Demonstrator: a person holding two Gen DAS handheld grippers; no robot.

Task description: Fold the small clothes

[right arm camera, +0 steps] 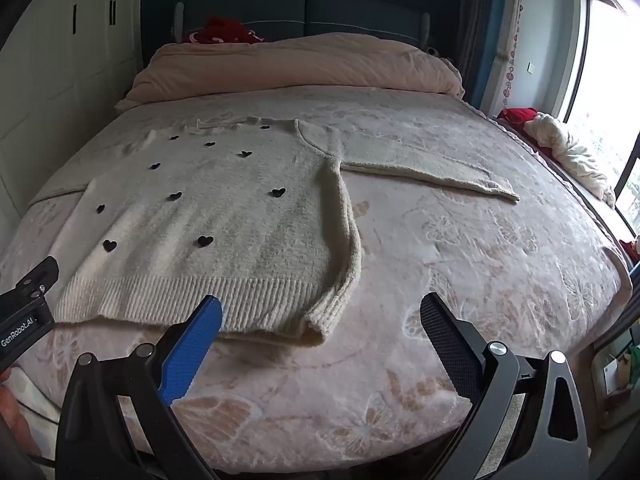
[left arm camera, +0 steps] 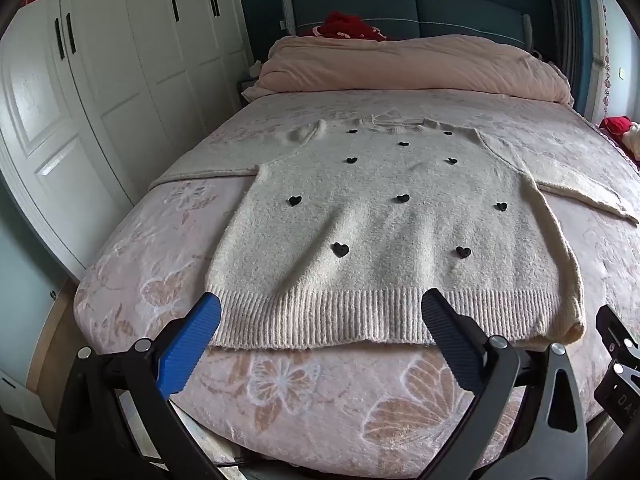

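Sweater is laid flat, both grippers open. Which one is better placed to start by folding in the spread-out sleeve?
Probably the right gripper: it hovers at the sweater's right hem corner, with the outstretched sleeve ahead on its side. The left gripper faces the hem's middle.

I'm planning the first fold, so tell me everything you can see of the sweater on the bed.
The sweater is cream, fuzzy knit, scattered with small black hearts, with a ribbed hem and ribbed collar. It lies flat, front up, on the floral bedspread, hem toward the cameras, collar toward the pink duvet. The right sleeve stretches sideways; the left sleeve also lies out sideways. Both grippers' jaws hang open near the hem; nothing grips it.
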